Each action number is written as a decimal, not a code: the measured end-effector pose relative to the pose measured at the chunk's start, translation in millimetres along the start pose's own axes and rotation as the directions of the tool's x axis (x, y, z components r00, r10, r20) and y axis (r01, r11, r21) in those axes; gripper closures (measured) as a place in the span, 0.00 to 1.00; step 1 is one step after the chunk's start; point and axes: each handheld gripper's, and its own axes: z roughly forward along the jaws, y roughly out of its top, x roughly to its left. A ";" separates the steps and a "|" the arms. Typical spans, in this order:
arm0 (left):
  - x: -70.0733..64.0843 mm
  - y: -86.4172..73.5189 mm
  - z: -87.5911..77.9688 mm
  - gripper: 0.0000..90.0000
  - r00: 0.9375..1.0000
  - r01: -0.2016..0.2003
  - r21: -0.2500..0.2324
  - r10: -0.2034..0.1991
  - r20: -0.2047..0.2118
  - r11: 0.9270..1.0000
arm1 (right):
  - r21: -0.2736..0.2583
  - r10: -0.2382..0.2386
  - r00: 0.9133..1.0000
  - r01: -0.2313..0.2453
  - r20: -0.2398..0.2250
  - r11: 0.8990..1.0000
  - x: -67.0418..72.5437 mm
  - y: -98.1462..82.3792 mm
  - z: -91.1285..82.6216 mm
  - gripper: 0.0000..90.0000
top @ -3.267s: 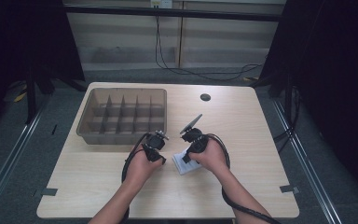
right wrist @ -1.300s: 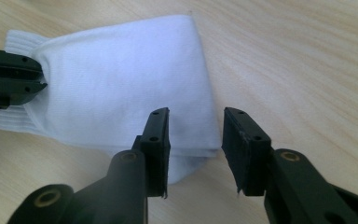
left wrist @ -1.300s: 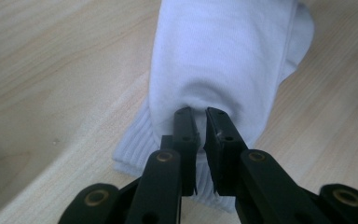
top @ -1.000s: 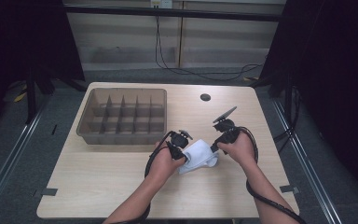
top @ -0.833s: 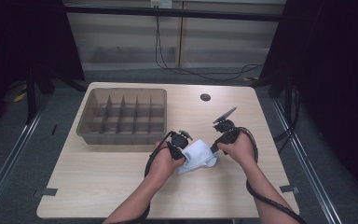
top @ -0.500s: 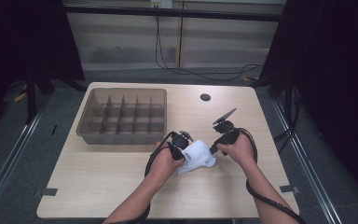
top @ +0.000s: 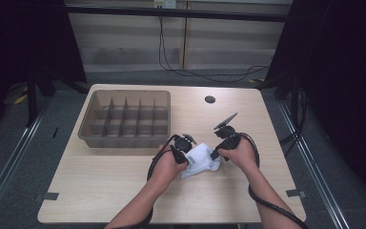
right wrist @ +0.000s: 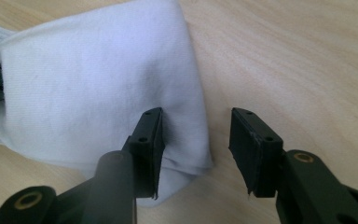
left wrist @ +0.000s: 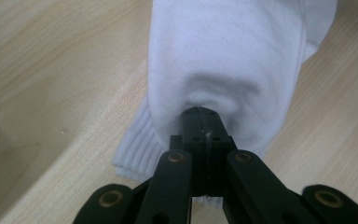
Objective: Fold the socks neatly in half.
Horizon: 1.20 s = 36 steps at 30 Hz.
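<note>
A white sock [top: 201, 161] lies folded on the wooden table [top: 124, 191], between my two grippers. My left gripper [top: 189, 153] is shut on the sock's left end; in the left gripper view its jaws [left wrist: 201, 115] meet with the cloth [left wrist: 228, 51] pinched and bunched over the tips. My right gripper [top: 215, 155] is at the sock's right edge and stands open [right wrist: 196, 120]. One of its pads [right wrist: 150, 135] lies against the sock [right wrist: 98, 88], the other [right wrist: 249, 140] is over bare wood, and the sock's corner sits in the gap.
A brown tray [top: 88, 125] divided into several compartments stands at the back left of the table. A small dark round spot [top: 210, 99] is near the far edge. The person's forearms come in from the bottom edge.
Since the oldest frame both hands and the sock have shifted to the right, and the sock looks more spread out. Over the last second nothing has visibly moved.
</note>
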 end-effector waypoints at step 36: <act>6.1 2.3 -15.7 0.98 0.997 0.071 -0.061 -0.070 0.018 0.996 | -0.021 -0.035 0.999 0.035 -0.003 0.999 14.1 0.5 -26.6 0.95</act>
